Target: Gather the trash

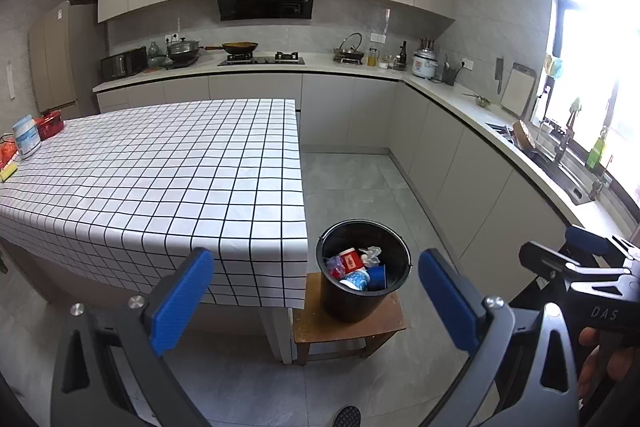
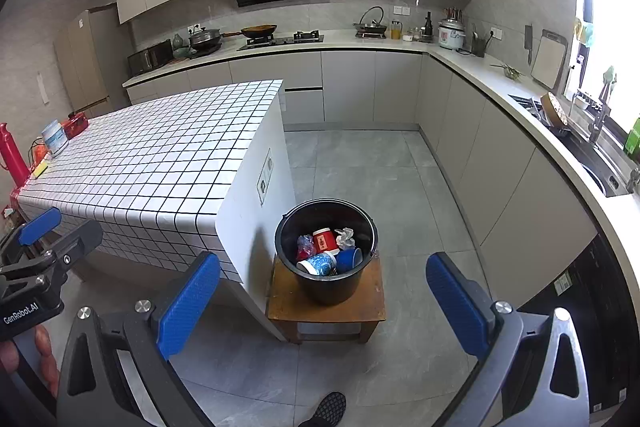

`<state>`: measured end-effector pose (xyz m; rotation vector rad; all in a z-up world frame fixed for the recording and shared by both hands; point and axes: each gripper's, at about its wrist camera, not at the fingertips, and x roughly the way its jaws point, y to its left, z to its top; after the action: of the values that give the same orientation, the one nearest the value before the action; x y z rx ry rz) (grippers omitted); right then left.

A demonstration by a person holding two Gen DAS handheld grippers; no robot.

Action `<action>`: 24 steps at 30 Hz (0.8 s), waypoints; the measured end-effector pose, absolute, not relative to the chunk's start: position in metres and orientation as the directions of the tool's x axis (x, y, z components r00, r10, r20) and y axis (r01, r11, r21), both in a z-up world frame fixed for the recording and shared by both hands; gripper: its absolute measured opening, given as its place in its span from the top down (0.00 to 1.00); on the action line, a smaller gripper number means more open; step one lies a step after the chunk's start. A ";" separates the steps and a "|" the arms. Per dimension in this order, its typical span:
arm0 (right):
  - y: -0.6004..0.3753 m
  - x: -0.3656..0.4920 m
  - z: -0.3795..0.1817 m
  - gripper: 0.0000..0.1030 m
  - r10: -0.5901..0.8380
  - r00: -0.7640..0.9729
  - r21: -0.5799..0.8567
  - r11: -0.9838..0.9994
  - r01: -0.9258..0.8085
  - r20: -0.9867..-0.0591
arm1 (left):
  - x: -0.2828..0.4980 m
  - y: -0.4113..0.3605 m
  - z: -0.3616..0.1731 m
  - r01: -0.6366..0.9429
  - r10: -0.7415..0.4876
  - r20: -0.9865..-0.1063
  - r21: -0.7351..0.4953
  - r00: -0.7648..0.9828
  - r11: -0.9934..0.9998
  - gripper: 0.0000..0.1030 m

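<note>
Your left gripper [image 1: 316, 301] and right gripper [image 2: 322, 301] hang level, fingers wide, empty; one black bucket [image 2: 326, 291] on one stool [image 2: 280, 307] holds five discarded items.

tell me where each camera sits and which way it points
Left wrist: on the left gripper, looking forward and down at the black plastic bucket of trash on the brown wooden stool; its open blue pads, the right gripper and a shoe tip show.
Right wrist: on the right gripper, aimed likewise from further right; the left gripper shows.
Both share the bucket, the stool and the checked-cloth table.
</note>
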<state>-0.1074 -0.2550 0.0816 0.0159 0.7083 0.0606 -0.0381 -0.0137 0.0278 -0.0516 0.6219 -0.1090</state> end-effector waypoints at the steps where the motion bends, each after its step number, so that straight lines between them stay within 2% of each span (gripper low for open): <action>1: -0.255 -0.108 0.081 0.00 0.062 0.758 0.037 0.998 -0.051 -0.650 | -0.038 -0.014 0.028 0.086 -0.118 -0.578 -0.082 0.807 0.993 0.00; 24: -0.257 -0.104 0.083 0.00 0.058 0.761 0.032 0.998 -0.049 -0.646 | -0.031 -0.017 0.030 0.091 -0.117 -0.577 -0.074 0.808 0.993 0.00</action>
<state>-0.1040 -0.2570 0.0828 0.0128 0.7032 0.0584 -0.0314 -0.0166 0.0302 -0.0430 0.6201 -0.1114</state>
